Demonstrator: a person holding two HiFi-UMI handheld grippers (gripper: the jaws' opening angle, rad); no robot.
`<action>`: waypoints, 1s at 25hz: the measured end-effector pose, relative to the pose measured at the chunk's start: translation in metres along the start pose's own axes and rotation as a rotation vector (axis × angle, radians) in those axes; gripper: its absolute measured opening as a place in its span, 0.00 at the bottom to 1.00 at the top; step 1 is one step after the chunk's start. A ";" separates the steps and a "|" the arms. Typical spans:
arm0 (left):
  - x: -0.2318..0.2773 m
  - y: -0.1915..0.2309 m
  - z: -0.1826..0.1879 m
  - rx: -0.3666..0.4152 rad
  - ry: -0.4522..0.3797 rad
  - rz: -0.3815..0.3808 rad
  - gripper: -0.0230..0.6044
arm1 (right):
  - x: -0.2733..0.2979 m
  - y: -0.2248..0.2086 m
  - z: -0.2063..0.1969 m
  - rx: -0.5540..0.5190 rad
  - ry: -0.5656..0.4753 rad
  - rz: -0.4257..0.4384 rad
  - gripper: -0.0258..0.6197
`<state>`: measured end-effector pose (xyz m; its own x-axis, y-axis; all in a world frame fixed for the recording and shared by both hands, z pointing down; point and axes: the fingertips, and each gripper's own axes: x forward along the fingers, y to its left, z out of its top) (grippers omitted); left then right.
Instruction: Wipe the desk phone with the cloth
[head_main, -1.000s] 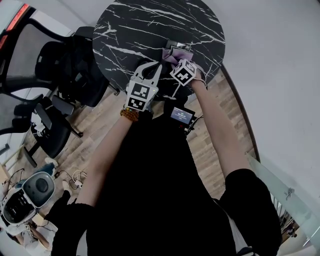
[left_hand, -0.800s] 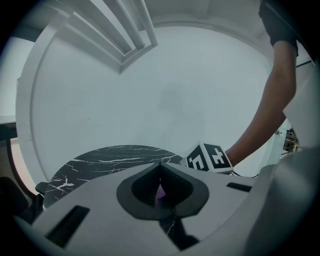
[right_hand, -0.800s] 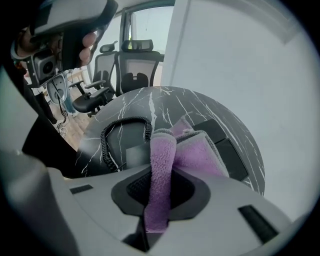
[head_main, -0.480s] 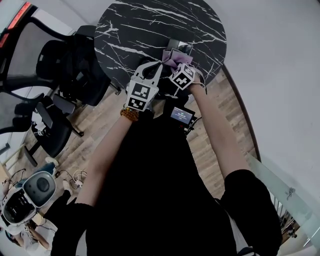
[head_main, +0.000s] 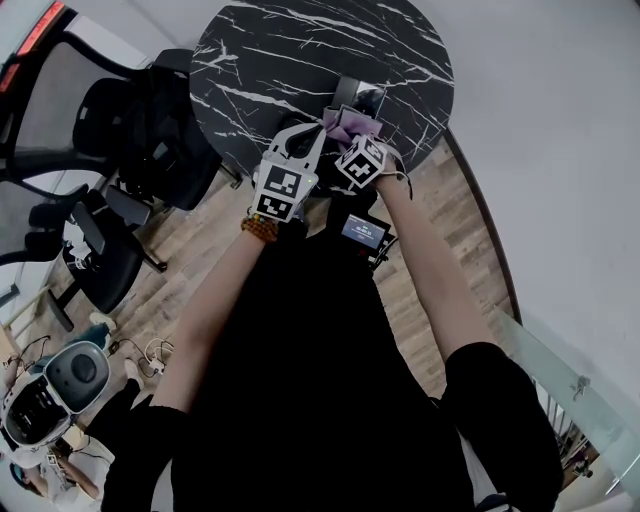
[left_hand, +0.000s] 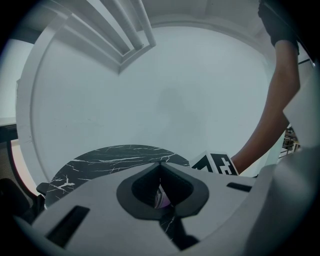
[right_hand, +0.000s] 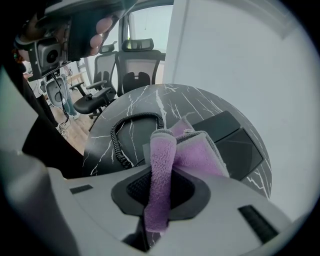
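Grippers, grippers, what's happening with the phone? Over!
Right gripper shut on purple cloth. Left gripper shut, empty. Cloth at desk phone. Coiled cord close alongside.

Black top (head_main: 330, 400), beaded bracelet (head_main: 258, 229), grey left hand-held gripper (head_main: 303, 136), square-marker cube (head_main: 280, 192).

A round black table (head_main: 260, 60) with white lines like cracks stands by a plain white wall (head_main: 570, 130). Black chairs (head_main: 110, 140) with wheels stand close to the table on its left. The floor (head_main: 195, 240) is brown wood. Down in the left corner sits a round white and grey machine (head_main: 50, 395). Thin wires (head_main: 150, 352) lie near it on the floor. A small box (head_main: 362, 231) with a lit screen shows just below the table's near edge. A glass panel (head_main: 570, 390) runs along the right.
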<state>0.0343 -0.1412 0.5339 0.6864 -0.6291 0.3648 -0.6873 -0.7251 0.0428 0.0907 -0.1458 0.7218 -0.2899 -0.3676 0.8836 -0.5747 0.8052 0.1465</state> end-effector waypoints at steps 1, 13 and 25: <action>0.000 -0.001 -0.001 0.000 0.001 -0.002 0.06 | 0.000 0.002 -0.001 0.001 0.001 0.001 0.13; 0.003 -0.008 0.001 0.030 0.003 -0.016 0.06 | 0.001 0.014 -0.004 0.014 0.006 0.017 0.14; 0.003 -0.009 0.004 0.029 -0.002 -0.019 0.06 | 0.001 0.024 -0.006 0.040 0.030 0.024 0.14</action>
<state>0.0431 -0.1379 0.5312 0.7001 -0.6153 0.3623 -0.6665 -0.7451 0.0225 0.0811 -0.1243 0.7290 -0.2815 -0.3341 0.8995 -0.5980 0.7942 0.1078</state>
